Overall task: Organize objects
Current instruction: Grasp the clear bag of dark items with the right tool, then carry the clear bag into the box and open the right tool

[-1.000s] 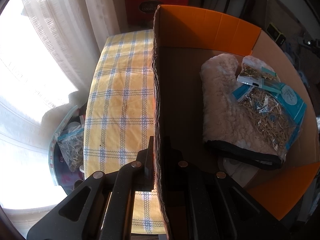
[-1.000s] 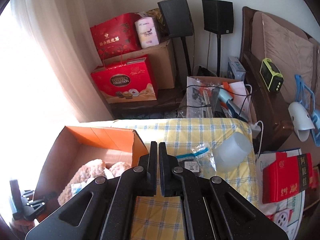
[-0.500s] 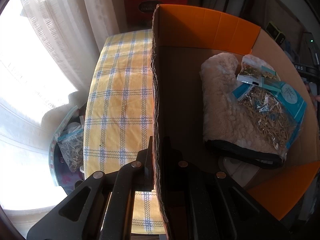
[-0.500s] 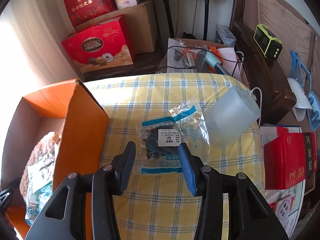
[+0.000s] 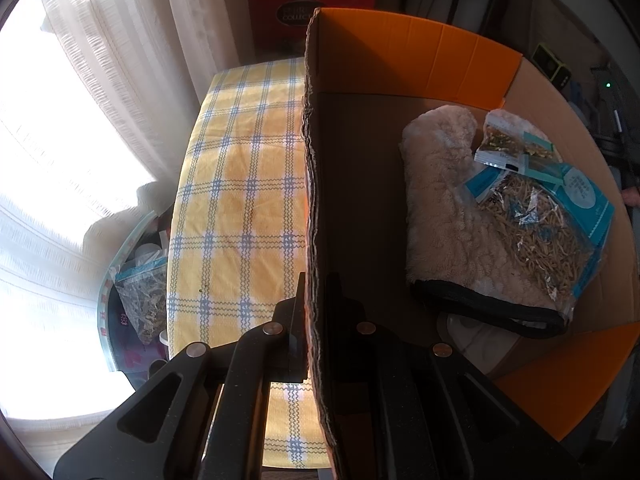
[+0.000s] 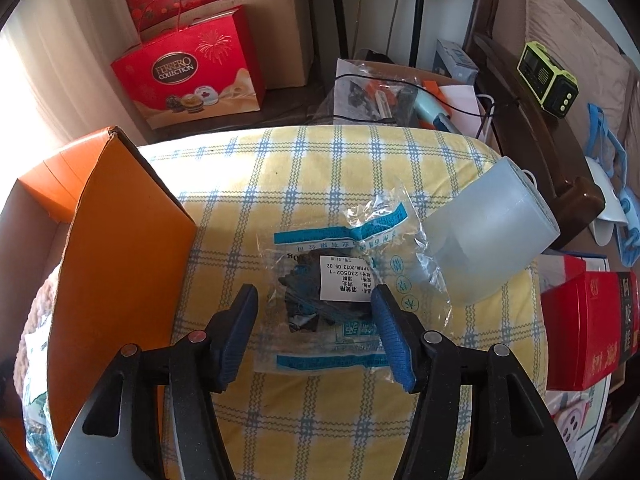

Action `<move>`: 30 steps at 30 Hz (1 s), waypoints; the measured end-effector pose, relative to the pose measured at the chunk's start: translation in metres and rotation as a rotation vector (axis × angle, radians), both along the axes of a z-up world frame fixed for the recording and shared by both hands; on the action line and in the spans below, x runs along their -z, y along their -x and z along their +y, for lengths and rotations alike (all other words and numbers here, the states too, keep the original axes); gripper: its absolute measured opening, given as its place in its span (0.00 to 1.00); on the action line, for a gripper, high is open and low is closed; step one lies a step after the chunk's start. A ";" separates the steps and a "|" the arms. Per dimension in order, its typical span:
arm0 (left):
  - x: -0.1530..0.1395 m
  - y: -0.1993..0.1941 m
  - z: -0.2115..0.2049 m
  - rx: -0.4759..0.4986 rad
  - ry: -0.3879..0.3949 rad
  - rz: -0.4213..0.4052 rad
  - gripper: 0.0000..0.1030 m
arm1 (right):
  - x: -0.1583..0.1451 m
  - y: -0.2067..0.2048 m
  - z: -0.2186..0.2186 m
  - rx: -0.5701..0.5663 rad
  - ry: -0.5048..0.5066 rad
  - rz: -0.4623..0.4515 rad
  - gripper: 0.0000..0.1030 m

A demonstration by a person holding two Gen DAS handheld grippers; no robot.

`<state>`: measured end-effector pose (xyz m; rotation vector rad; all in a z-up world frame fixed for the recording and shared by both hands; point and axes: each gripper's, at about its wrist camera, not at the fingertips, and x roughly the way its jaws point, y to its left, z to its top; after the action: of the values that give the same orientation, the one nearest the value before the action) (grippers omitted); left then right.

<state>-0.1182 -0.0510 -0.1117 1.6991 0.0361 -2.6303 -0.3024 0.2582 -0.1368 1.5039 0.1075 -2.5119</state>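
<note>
The orange cardboard box (image 5: 420, 52) already held a fleecy oven mitt (image 5: 448, 208) and two clear packets of dried herbs (image 5: 540, 220) lying on it, so part of the sorting looked done. A clear packet with a white label (image 6: 332, 280) and a frosted plastic cup (image 6: 488, 240) tipped on its side just beside it remained on the checked tablecloth (image 6: 320, 152). The left gripper (image 5: 314, 312) was clamped on the box's side wall, angled steeply down. The right gripper (image 6: 314, 320) tilted down over the labelled packet, jaws opening, the packet between them, ungripped.
</note>
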 end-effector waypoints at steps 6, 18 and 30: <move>0.000 0.001 0.000 -0.001 0.002 -0.001 0.06 | -0.006 -0.001 0.003 -0.002 0.024 0.021 0.30; 0.001 0.002 0.002 0.003 0.008 -0.007 0.06 | -0.041 -0.017 0.006 -0.015 0.074 0.078 0.14; 0.001 0.001 0.000 -0.005 -0.004 -0.003 0.06 | -0.083 -0.034 0.020 -0.023 0.145 0.115 0.14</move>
<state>-0.1196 -0.0510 -0.1124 1.7022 0.0457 -2.6252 -0.2680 0.2784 -0.0538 1.2966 -0.0392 -2.5271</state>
